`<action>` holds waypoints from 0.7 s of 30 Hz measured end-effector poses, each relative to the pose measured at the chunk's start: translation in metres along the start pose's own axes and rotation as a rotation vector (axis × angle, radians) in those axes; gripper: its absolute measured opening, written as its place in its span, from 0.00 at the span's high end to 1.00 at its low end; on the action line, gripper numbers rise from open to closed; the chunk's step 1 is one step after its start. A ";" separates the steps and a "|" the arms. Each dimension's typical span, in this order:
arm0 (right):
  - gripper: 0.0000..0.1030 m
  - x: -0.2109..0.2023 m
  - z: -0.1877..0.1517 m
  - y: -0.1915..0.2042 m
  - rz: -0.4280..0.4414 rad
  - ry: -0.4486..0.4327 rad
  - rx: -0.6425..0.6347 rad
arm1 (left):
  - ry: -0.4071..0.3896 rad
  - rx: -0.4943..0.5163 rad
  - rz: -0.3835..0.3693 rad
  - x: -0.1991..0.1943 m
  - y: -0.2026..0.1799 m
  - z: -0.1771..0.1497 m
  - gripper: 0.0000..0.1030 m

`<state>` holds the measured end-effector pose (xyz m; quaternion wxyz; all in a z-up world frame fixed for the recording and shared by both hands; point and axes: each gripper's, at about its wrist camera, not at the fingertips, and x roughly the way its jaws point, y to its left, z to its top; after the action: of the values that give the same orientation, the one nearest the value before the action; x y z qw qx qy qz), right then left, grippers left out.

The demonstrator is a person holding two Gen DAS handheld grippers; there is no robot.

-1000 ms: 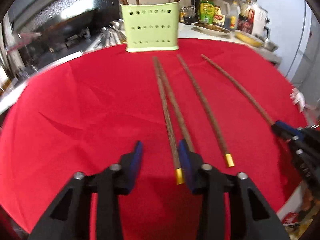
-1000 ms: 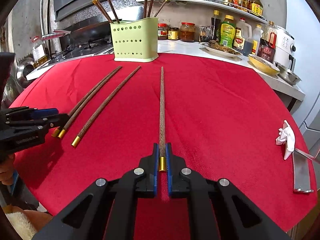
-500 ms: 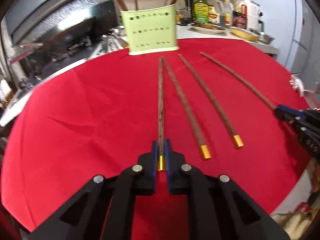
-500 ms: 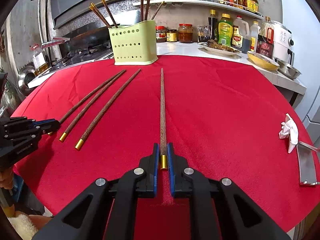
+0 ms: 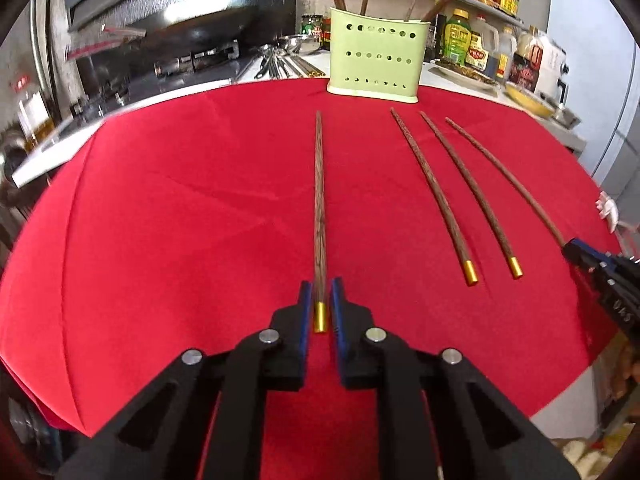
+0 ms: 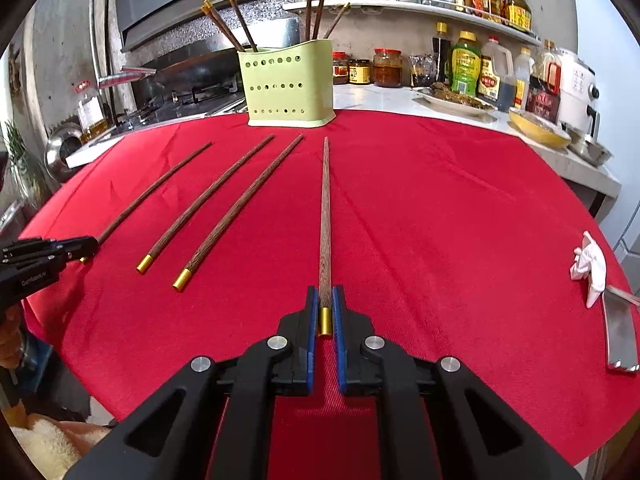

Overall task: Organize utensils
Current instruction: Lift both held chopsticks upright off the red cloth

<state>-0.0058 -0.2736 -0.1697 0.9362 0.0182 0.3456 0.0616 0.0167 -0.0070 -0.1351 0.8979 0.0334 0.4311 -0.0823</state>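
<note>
Setting: a kitchen, with a stove and wok at the far left, a shelf of jars and sauce bottles (image 6: 466, 66) along the far wall, and a round table under a red cloth (image 6: 460, 220) in the near ground.
Far edge: a pale green perforated holder (image 6: 289, 82) stands upright at the far side of the cloth, with several chopsticks already standing in it.
Left gripper (image 5: 320, 306): clenched on the gold-capped near end of the leftmost chopstick (image 5: 320, 204), which points straight away toward the holder; whether its far tip is clear of the cloth I cannot tell.
Middle: two loose chopsticks (image 6: 208, 202) lie side by side on the cloth, close but apart, gold caps toward the near edge, tips toward the holder.
Right gripper (image 6: 325, 312): clamped on the gold cap of the rightmost chopstick (image 6: 325, 216), also aimed at the holder.
Far right: a crumpled white tissue (image 6: 588, 266) and a flat metal item lie near the cloth's right edge, well apart from the chopsticks.
Step in hand: I judge both sticks are gripped and ready to carry; two of four on the cloth remain.
Next move: each stick probably needs lifting, tipping upright, and lowering tip-first into the holder's open top, steering clear of the sticks already inside and of the other arm.
</note>
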 end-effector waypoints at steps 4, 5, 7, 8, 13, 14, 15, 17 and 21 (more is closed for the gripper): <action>0.82 -0.003 -0.003 -0.001 0.013 -0.006 0.001 | -0.005 0.029 0.015 0.001 -0.007 -0.003 0.89; 0.81 -0.002 -0.003 0.000 0.010 -0.010 0.000 | -0.011 0.040 0.021 0.002 -0.010 -0.003 0.88; 0.80 0.000 -0.003 0.003 -0.009 -0.022 -0.005 | -0.023 0.064 0.039 0.004 -0.015 -0.002 0.88; 0.80 0.000 -0.003 0.004 -0.019 -0.025 -0.009 | -0.028 0.077 0.050 0.005 -0.017 -0.001 0.88; 0.81 -0.005 -0.008 0.007 -0.045 -0.034 -0.025 | -0.037 0.123 0.078 0.003 -0.021 -0.004 0.89; 0.82 -0.006 -0.009 0.007 -0.044 -0.037 -0.023 | -0.041 0.126 0.079 0.003 -0.021 -0.004 0.89; 0.85 -0.006 -0.010 0.008 -0.042 -0.040 -0.028 | -0.043 0.128 0.081 0.003 -0.021 -0.004 0.91; 0.93 -0.006 -0.011 0.017 -0.063 -0.051 -0.069 | -0.052 0.131 0.079 0.003 -0.020 -0.004 0.93; 0.93 -0.006 -0.009 0.015 -0.058 -0.050 -0.069 | -0.052 0.095 0.020 0.000 -0.012 -0.003 0.93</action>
<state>-0.0178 -0.2596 -0.1710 0.9460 -0.0225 0.3201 0.0461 0.0123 -0.0182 -0.1369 0.9070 0.0781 0.4029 -0.0943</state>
